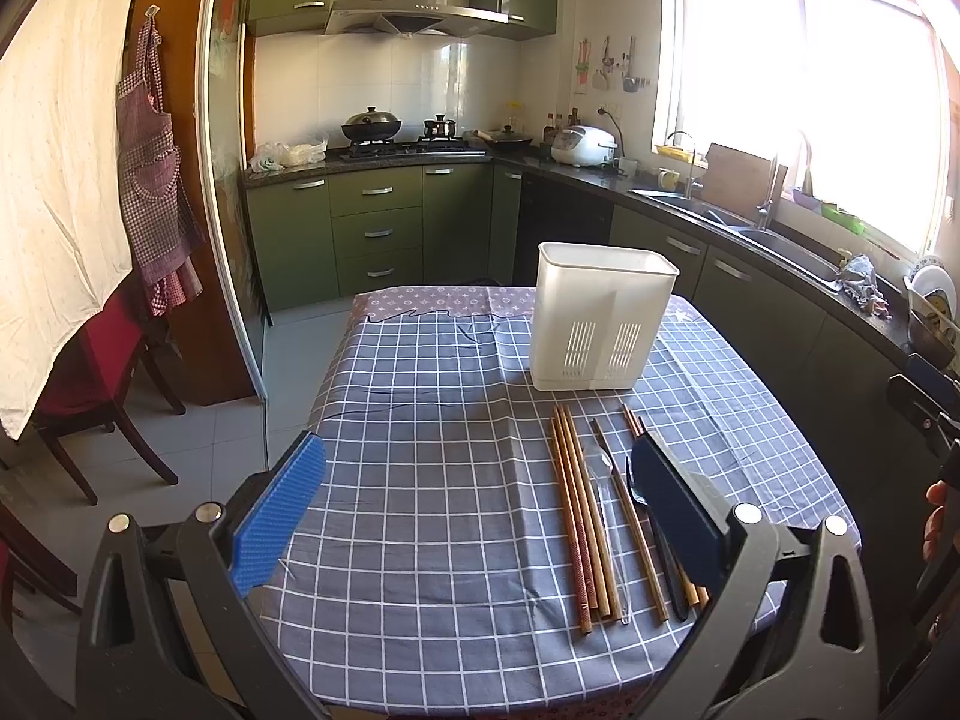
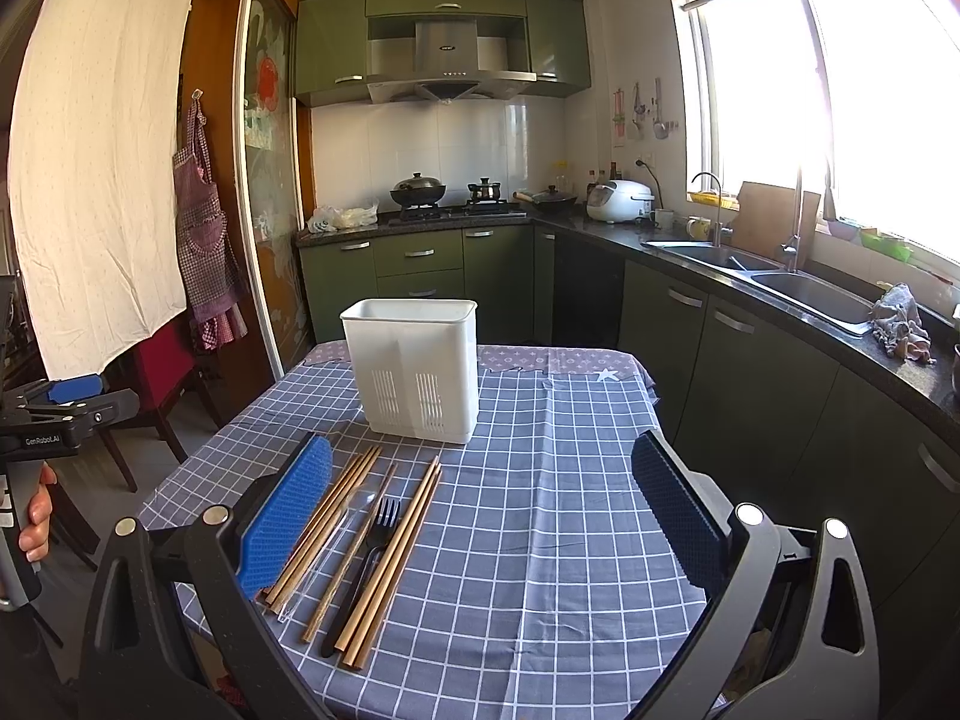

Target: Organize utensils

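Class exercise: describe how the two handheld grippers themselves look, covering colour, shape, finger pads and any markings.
Both the left gripper and right gripper have black plastic V-shaped frames with silver round bolts and textured blue finger pads. White "GenRoboLAI"-style lettering marks the left gripper's side in the right wrist view. Bare fingers grip its handle.

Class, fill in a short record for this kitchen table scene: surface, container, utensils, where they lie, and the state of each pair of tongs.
surface: table with a grey checked cloth
container: white holder, upright, no utensils showing above its rim
utensils: wooden chopsticks, black fork, clear plastic utensil
where: flat on the cloth in a row, near side of the holder, apart from it
left tongs: open, holding nothing, above the cloth
right tongs: open, holding nothing, above the cloth
progress: nothing visibly sorted yet
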Demonstrator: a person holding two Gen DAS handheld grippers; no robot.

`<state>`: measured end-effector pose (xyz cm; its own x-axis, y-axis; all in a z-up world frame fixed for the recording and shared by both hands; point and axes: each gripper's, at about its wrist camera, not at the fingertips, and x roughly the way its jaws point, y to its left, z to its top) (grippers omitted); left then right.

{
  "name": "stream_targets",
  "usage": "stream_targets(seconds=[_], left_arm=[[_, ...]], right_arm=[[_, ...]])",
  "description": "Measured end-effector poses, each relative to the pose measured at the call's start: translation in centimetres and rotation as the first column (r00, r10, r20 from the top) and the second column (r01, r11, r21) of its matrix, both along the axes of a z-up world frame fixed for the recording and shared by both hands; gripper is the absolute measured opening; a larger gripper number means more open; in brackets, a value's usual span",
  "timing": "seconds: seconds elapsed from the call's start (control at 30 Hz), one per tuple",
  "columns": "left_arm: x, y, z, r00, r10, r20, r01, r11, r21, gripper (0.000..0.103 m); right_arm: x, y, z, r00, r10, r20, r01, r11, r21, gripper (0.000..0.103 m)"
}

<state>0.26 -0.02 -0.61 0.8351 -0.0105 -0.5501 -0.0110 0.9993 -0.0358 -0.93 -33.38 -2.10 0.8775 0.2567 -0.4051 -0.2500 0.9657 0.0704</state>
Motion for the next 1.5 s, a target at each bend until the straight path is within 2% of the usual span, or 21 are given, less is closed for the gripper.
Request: stream_targets(seconds=[1.5], left_arm=[[0.18,0.16,-0.05,1.0,0.001,-0.005,-0.001,1.0,0.003,0.097]], right_arm=[[0.29,0.24,-0.46,1.0,0.001,-0.004,-0.001,1.0,0.0,0.099]])
